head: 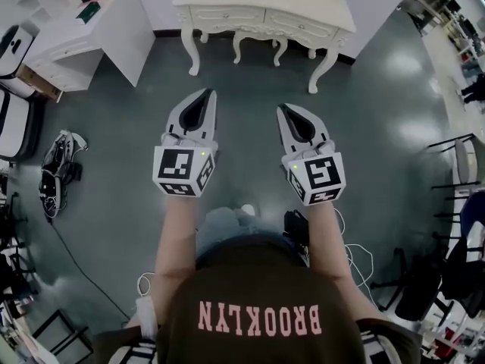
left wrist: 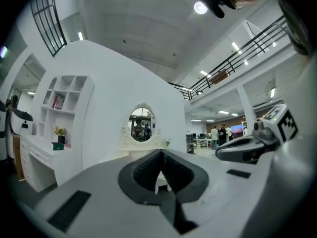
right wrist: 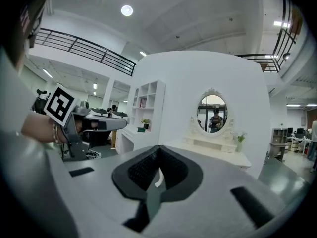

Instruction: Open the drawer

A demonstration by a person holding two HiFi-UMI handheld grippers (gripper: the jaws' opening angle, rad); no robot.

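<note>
A cream dressing table (head: 265, 10) with curved legs stands ahead on the grey floor, its drawer fronts (head: 227, 17) closed. Both gripper views show it with an oval mirror (left wrist: 142, 124) (right wrist: 213, 114) on top. My left gripper (head: 207, 94) and right gripper (head: 281, 109) are held side by side, level, well short of the table and touching nothing. Each is shut, the jaw tips meeting with nothing between them. The left gripper view (left wrist: 161, 153) shows the right gripper off to its right, and the right gripper view (right wrist: 159, 151) shows the left gripper at its left.
A white shelf desk (head: 79, 40) stands left of the dressing table. A black-and-white device (head: 57, 169) and a cable lie on the floor at left. Dark chairs (head: 455, 203) crowd the right side. Bare floor lies between me and the table.
</note>
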